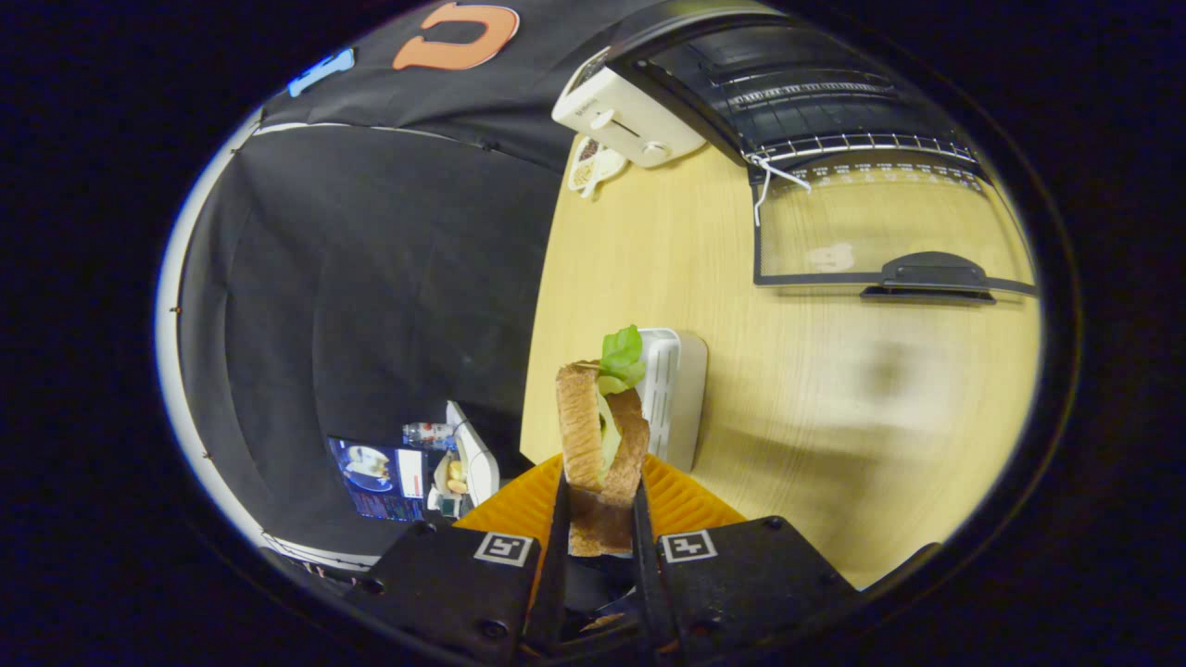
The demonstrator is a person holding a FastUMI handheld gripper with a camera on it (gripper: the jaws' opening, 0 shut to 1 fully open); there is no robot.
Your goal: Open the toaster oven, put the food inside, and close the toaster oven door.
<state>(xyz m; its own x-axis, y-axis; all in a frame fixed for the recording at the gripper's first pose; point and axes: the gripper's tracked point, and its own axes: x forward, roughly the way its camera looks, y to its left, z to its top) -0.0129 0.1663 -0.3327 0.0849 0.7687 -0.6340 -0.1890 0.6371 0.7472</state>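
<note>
gripper (600,528) jaws clamped on the sandwich (600,435), lifted above the orange plate (686,505) at the tabletop (834,417) near edge, facing the toaster oven (815,102) whose door (880,236) lies open for loading.

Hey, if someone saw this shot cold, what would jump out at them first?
First the sandwich, pinched upright between the gripper fingers, lettuce poking from its far end. Beyond it on the wooden table, the toaster oven stands with its glass door dropped open and the wire rack showing. An orange plate sits under the sandwich.
</note>
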